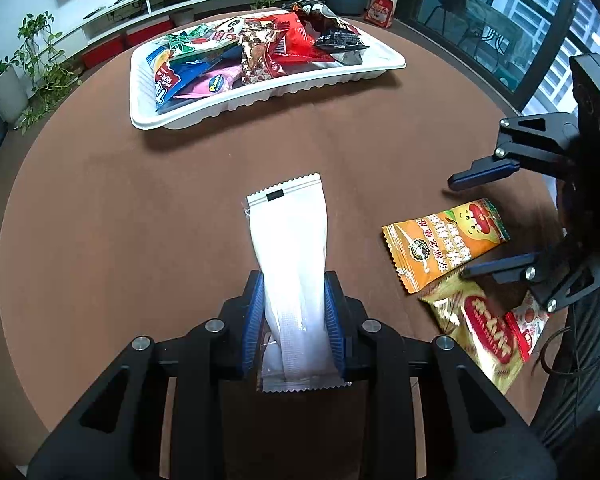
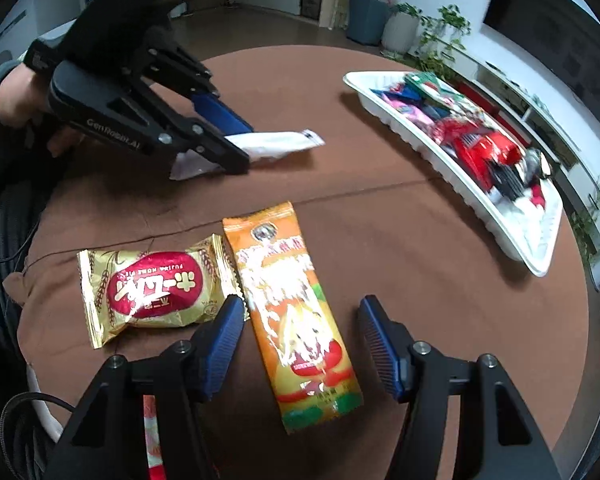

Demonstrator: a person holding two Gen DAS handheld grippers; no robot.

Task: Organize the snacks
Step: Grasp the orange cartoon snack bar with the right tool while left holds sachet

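Observation:
My left gripper (image 1: 294, 312) is shut on a long white snack packet (image 1: 290, 236), which lies low over the brown table; both also show in the right wrist view, gripper (image 2: 236, 148) and packet (image 2: 276, 142). My right gripper (image 2: 300, 320) is open, its jaws either side of an orange snack packet (image 2: 296, 320) lying on the table; it also shows in the left wrist view (image 1: 466, 226). A gold and red snack packet (image 2: 152, 288) lies just left of the orange one. A white tray (image 1: 260, 96) holds several mixed snacks at the far side.
The round brown table (image 1: 140, 200) drops off at its curved edges. A small red and white packet (image 2: 152, 432) lies under my right gripper's left arm. A TV bench, potted plants and glass doors stand beyond the table.

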